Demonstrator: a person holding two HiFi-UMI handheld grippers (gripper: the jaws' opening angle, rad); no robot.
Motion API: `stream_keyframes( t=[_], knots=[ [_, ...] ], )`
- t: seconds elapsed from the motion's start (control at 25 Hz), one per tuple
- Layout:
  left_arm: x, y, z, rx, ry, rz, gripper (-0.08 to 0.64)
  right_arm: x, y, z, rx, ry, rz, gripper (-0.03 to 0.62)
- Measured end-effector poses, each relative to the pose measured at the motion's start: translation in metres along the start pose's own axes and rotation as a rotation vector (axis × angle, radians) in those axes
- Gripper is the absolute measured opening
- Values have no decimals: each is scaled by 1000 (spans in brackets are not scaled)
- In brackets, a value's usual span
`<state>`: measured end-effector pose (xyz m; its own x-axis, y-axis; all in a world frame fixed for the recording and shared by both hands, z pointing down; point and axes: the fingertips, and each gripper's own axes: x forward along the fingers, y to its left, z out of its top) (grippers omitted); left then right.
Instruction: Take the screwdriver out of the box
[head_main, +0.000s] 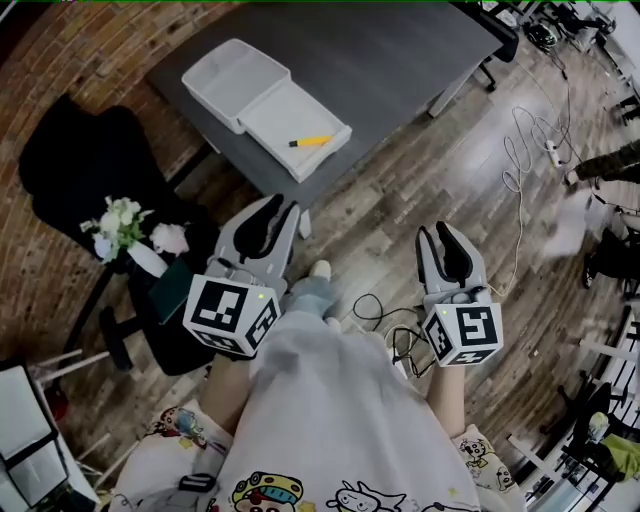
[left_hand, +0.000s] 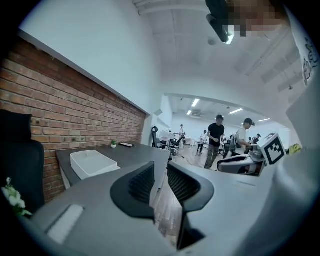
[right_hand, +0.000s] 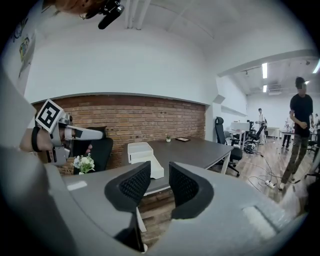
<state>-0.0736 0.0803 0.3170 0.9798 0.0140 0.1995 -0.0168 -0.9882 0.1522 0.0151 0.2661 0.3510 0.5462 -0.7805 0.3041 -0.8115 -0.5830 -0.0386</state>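
Now both are held up short of the dark matte surface (head_main: 400, 50). The left gripper (head_main: 278, 212) is released, its ribbed black pads slightly apart with nothing between them. The right gripper (head_main: 436, 232) is the same, jaws apart and empty. Over on the surface, the white plastic box (head_main: 235, 80) lies folded open near the edge. The screwdriver (head_main: 311, 141), slim with a yellow handle, lies in its shallow flat half, well apart from both grippers.
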Motion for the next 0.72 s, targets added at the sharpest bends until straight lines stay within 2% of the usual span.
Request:
stream_keyframes(
  t=[0.36, 0.72],
  knots=[
    [48, 60, 14, -12, 5, 9, 98, 75, -8, 26, -3, 13, 10, 133],
    [61, 104, 16, -55, 27, 69, 107, 129, 1, 37, -15, 77, 73, 144]
  ],
)
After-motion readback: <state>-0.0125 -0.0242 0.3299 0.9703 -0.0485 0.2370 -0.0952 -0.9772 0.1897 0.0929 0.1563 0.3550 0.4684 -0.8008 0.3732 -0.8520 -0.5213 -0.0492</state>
